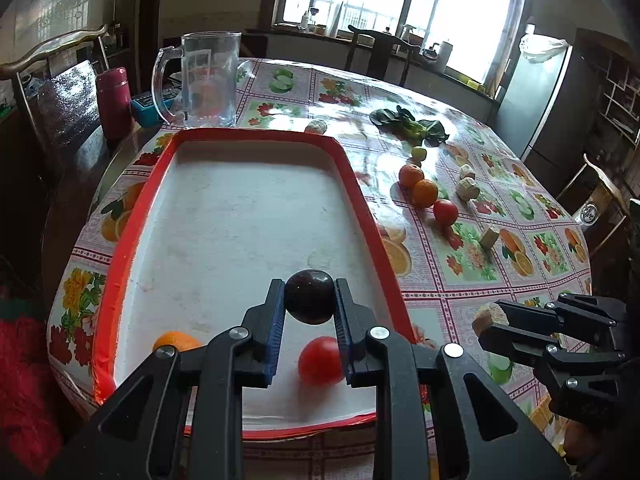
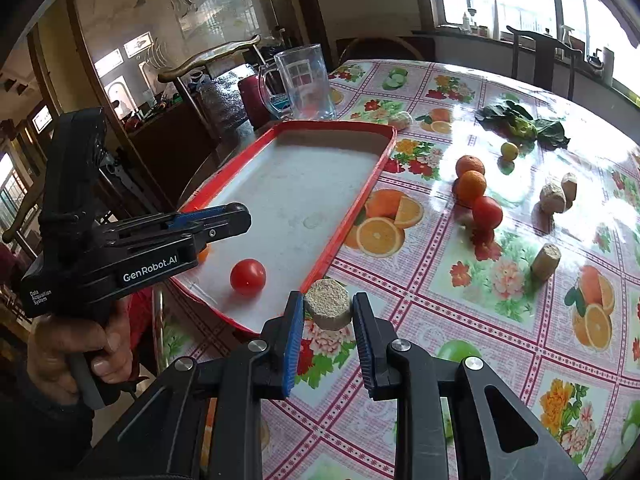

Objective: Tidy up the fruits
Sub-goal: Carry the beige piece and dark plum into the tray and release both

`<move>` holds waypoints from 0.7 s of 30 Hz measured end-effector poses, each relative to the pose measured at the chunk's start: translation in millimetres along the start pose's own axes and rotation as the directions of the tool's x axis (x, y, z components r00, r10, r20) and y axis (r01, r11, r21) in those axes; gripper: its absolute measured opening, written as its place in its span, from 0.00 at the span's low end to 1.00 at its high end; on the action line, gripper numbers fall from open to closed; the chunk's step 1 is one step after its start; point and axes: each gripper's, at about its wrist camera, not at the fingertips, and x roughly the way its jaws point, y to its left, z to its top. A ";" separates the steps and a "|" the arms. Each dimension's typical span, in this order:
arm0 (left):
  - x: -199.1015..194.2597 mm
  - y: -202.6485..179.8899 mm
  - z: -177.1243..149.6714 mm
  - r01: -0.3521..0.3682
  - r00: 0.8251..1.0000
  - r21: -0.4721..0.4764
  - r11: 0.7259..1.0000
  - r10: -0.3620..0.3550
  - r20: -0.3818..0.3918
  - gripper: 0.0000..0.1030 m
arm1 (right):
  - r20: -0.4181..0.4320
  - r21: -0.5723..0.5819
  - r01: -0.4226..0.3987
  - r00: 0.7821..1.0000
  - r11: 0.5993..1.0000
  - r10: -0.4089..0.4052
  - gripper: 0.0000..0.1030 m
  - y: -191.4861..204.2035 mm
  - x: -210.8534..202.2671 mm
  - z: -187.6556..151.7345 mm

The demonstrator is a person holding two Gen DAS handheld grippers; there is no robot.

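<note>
While both tongs are loaded, we hover at the red-rimmed tray's (image 1: 132, 216) near end.

Our left gripper (image 1: 310, 300) is closed around a dark plum (image 1: 310, 296) directly above the tray floor, a tomato (image 1: 320, 360) just below and an orange (image 1: 176, 340) to its left. Our right gripper (image 2: 328, 312) clamps a beige cork-like chunk (image 2: 328, 308) just outside the tray's right rim, so the left is nearer; more fruit (image 2: 470, 182) waits farther right.

Only readable stuff is on the left hand-held gripper (image 2: 240, 216): "GenRobot.AI" in white on its black side, plus tiny "Data Acquisition System" on the body near the handle.
</note>
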 end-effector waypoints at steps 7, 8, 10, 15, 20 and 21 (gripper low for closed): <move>-1.8 28.1 6.1 -0.037 0.999 -0.044 0.998 0.037 0.006 0.20 | -0.004 -0.026 -0.057 0.998 0.998 0.057 0.24 19.1 21.6 26.5; -1.4 33.7 7.4 -0.046 0.999 -0.052 0.998 0.047 0.005 0.20 | -0.008 -0.026 -0.068 0.998 0.997 0.068 0.24 21.4 26.9 31.0; 1.5 44.2 9.6 -0.059 0.998 -0.066 0.996 0.058 -0.007 0.20 | -0.021 -0.024 -0.091 0.996 0.996 0.091 0.24 25.2 37.8 37.7; 14.5 64.0 9.1 -0.073 0.996 -0.097 0.993 0.069 -0.050 0.20 | -0.070 -0.015 -0.103 0.992 0.995 0.102 0.24 33.0 71.2 47.7; 26.8 71.4 7.8 -0.077 0.994 -0.104 0.992 0.068 -0.080 0.20 | -0.118 -0.020 -0.097 0.989 0.995 0.094 0.24 36.0 96.2 50.2; 28.9 72.1 8.0 -0.077 0.994 -0.103 0.992 0.069 -0.085 0.21 | -0.126 -0.021 -0.097 0.988 0.995 0.094 0.24 36.0 99.6 49.8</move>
